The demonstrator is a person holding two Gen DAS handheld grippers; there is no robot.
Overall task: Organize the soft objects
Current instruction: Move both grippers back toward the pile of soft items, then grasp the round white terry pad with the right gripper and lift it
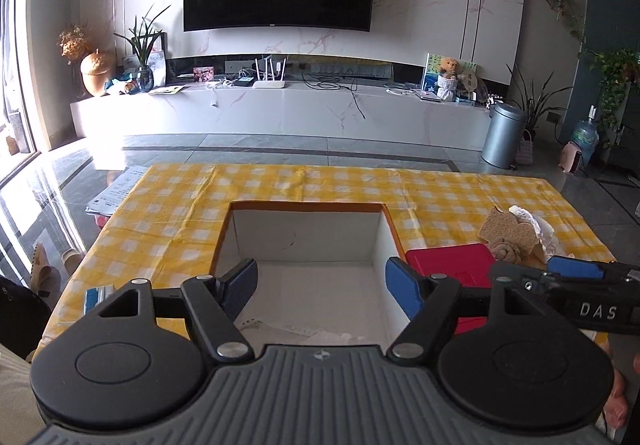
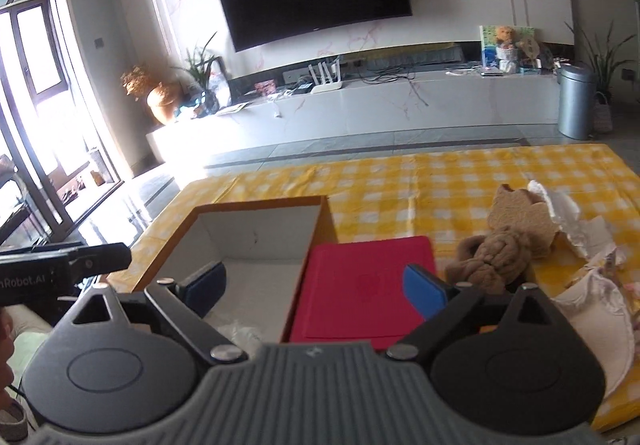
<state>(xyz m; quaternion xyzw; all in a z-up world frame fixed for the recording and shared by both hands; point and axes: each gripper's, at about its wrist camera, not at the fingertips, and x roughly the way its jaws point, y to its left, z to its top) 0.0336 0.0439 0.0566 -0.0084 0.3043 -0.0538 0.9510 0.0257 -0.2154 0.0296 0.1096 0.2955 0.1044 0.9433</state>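
An open cardboard box with a white inside stands on the yellow checked tablecloth; it also shows in the right wrist view. White soft material lies at its bottom. My left gripper is open and empty above the box. My right gripper is open and empty, straddling the box's right wall and a red lid. A brown plush toy lies right of the lid, with white fabric behind it and a white cloth nearer.
The right gripper's body reaches in at the right edge of the left wrist view, beside the red lid and plush. Papers lie off the table's left edge. A TV bench and bin stand beyond.
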